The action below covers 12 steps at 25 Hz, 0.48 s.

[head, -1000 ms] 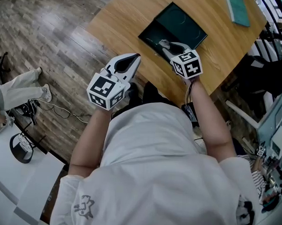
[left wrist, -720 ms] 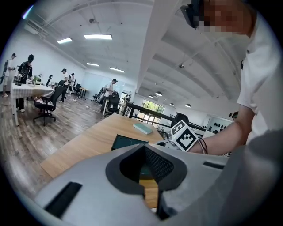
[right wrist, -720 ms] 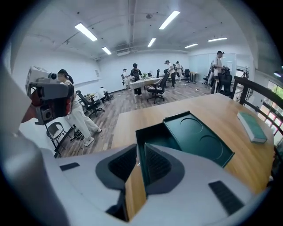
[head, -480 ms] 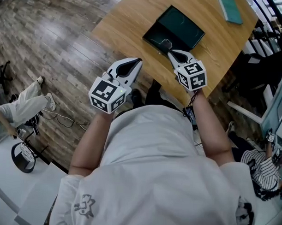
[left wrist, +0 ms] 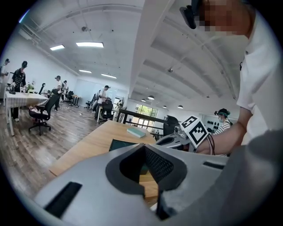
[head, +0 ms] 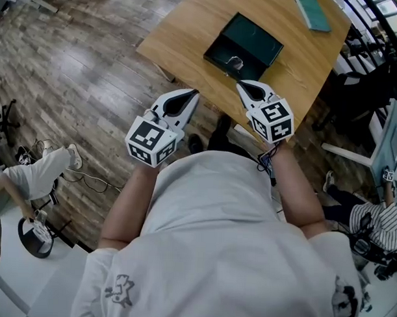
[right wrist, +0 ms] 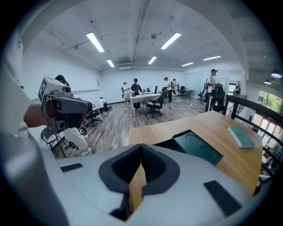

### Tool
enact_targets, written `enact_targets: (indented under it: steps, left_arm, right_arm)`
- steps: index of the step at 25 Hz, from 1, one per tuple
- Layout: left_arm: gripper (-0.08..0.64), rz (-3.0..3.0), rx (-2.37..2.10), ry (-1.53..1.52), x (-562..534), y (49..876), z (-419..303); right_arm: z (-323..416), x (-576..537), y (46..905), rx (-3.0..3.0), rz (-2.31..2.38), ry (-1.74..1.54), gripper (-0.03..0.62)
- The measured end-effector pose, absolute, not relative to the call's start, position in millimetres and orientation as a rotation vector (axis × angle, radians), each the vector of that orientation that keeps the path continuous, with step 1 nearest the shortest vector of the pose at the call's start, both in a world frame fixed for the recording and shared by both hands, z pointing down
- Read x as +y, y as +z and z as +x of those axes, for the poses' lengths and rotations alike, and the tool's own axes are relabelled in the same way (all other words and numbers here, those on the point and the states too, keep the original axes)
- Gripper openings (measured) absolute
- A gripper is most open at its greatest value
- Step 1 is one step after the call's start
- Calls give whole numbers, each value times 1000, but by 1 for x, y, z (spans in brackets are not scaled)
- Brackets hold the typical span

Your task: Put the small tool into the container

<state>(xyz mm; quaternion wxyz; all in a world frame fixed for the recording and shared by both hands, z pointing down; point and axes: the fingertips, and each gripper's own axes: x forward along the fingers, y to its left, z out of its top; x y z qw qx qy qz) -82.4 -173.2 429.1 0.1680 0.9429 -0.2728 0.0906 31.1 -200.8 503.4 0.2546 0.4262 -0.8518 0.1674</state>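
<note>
- There it is: the small silvery tool (head: 235,61) lies inside the dark green rectangular container (head: 255,34), right at its near edge, upper centre of the head view.
- The container sits on the light wooden table (head: 190,31), and a flat teal book (head: 312,10) lies at the top right.
- We see the right claw (head: 241,84) hanging just below and a touch right of the tool, tips near the container's near rim but apart from both.
- Its jaws have just been closing, and now the tips meet with nothing between them.
- In the right gripper view only a sliver of table wood shows behind the closed tips (right wrist: 141,147).
- There the container (right wrist: 197,148) lies right of centre, beyond the tips, and we cannot pick out the tool.
- The left claw (head: 191,93) is left of centre in the head view, by the table's near edge and well apart from the tool.
- In the left gripper view its jaws (left wrist: 143,146) are pressed together and empty, with a corner of the container (left wrist: 119,144) showing just past them.
</note>
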Motion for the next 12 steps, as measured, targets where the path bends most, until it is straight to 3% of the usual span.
enact_targets:
  steps: [12]
  left_arm:
    - [5,2739,-784,203,-140,410,-108]
  right_arm:
    - [19,-149,454,-2425,1258,414,6]
